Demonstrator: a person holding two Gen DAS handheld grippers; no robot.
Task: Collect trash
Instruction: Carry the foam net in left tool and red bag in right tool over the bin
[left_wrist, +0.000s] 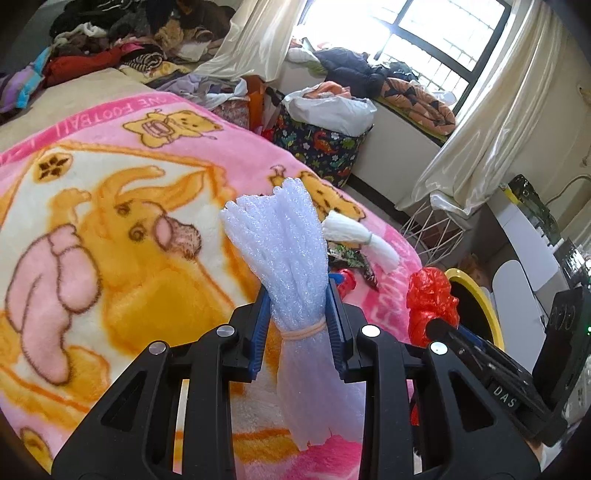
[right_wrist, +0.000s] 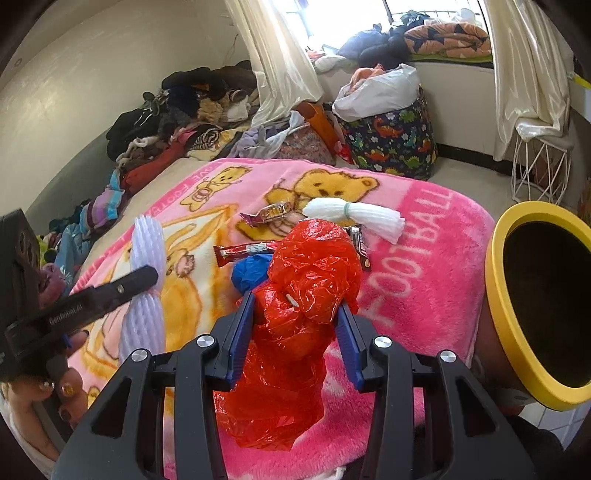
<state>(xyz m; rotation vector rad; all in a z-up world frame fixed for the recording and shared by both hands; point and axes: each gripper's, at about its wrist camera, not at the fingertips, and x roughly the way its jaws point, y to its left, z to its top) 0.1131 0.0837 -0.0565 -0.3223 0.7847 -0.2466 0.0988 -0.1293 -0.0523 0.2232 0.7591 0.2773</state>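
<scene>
My left gripper (left_wrist: 298, 295) is shut on a white foam net bundle (left_wrist: 284, 236) tied with a rubber band, held above the pink blanket (left_wrist: 110, 221). It also shows in the right wrist view (right_wrist: 146, 243). My right gripper (right_wrist: 297, 306) is shut on a crumpled red plastic bag (right_wrist: 306, 280), which also shows in the left wrist view (left_wrist: 430, 295). A yellow-rimmed bin (right_wrist: 517, 332) stands at the bed's right edge. On the blanket lie a second white foam net (right_wrist: 354, 214), snack wrappers (right_wrist: 240, 253) and a blue plastic wad (right_wrist: 251, 273).
A dinosaur-print basket (right_wrist: 391, 144) with a white bag stands on the floor beyond the bed. A white wire stand (right_wrist: 539, 166) is by the curtain. Piles of clothes (right_wrist: 177, 122) line the wall side of the bed.
</scene>
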